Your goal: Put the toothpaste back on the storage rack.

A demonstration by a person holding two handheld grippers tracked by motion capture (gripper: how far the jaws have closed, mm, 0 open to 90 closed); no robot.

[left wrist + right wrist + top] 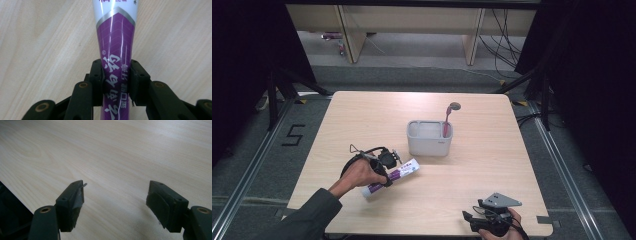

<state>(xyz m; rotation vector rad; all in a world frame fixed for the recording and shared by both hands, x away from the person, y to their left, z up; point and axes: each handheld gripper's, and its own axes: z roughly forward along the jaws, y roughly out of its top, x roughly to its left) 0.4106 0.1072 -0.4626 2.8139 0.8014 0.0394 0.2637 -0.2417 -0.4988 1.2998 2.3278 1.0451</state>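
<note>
Two grippers were on the light wood table (472, 170). Left gripper (116, 82) was clamped on the purple-and-white toothpaste tube (115, 42): in the left gripper view both black pads pressed the purple section from either side, right over the printed white characters, with the white part of the tube running away toward the top edge. From the high view the left gripper (388, 161) sat at the near-left part of the table, and the tube (394, 176) lay at a slant on the wood, its far end aimed roughly at the grey caddy (429, 144). Tube looked flat on the surface; any lift off the wood couldn't be judged.

Caddy stood near the table centre, well apart from the tube, with a pink toothbrush (447, 119) upright in its right compartment, head sticking up over the rim.

Right gripper (486, 218) rested at the near-right edge of the table, far from the tube. In the right gripper view its jaws (116, 202) stood spread wide, bare wood grain between them.
</note>
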